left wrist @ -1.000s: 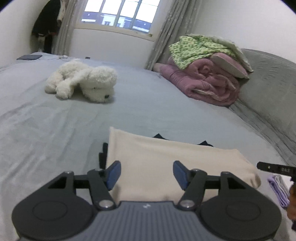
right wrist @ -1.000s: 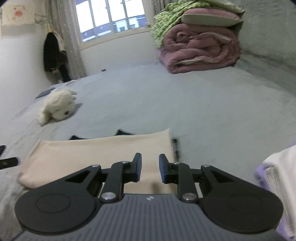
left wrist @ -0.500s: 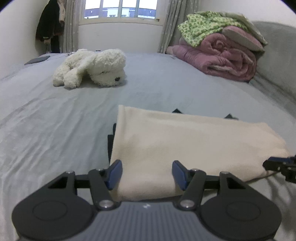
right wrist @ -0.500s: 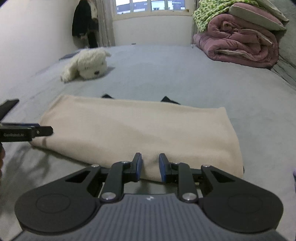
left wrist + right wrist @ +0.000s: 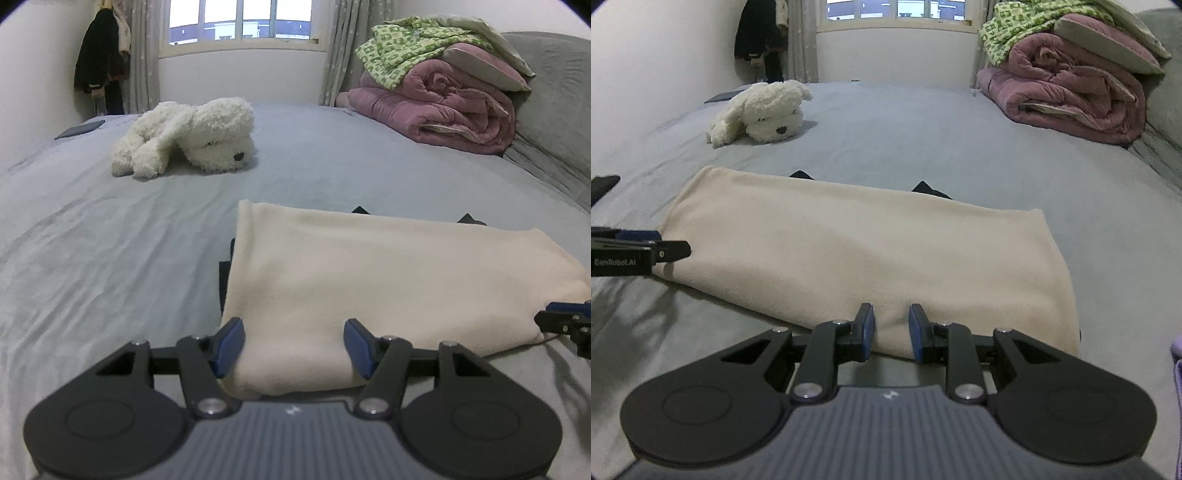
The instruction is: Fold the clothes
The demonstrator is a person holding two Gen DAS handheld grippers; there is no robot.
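Cream garment point(image 5: 388, 280) lies long axis crosswise on bed point(image 5: 110, 240); left tool point(image 5: 293, 345) jaws apart, right tool point(image 5: 891, 330) jaws narrowly apart, each straddling near edge, unclamped

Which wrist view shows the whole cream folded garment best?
The right wrist view: the cream garment lies whole, all its edges visible. In the left wrist view it runs toward the frame's right edge, its near edge hidden behind the jaws.
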